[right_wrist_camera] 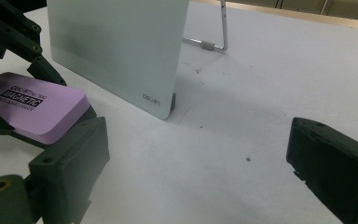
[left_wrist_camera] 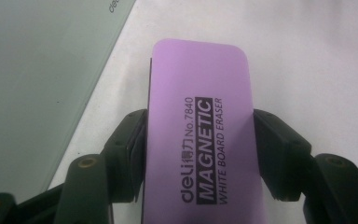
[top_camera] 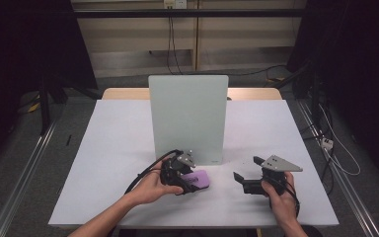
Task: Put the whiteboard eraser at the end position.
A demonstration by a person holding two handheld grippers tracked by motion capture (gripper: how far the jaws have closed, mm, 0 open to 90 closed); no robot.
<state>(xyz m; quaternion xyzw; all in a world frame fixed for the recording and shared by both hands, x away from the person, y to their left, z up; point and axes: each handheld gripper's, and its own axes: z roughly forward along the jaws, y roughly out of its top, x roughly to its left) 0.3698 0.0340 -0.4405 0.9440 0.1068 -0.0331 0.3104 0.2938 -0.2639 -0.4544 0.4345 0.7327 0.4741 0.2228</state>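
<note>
A purple magnetic whiteboard eraser [left_wrist_camera: 200,130] sits between the pads [left_wrist_camera: 130,144] of my left gripper [left_wrist_camera: 200,154], which is shut on its long sides. In the high view that gripper [top_camera: 190,182] holds the eraser [top_camera: 201,178] low over the white table [top_camera: 118,143], just in front of the upright glass whiteboard [top_camera: 187,118]. I cannot tell whether the eraser touches the table. My right gripper [top_camera: 246,169] rests to the right, open, with nothing between its fingers [right_wrist_camera: 70,163]. It looks toward the eraser [right_wrist_camera: 32,107] and the board's lower corner [right_wrist_camera: 158,100].
The whiteboard stands mid-table on a metal wire stand [right_wrist_camera: 214,42] behind it. Small dark specks [right_wrist_camera: 248,159] dot the tabletop. Cables [top_camera: 325,143] and rails run along the floor on both sides of the table.
</note>
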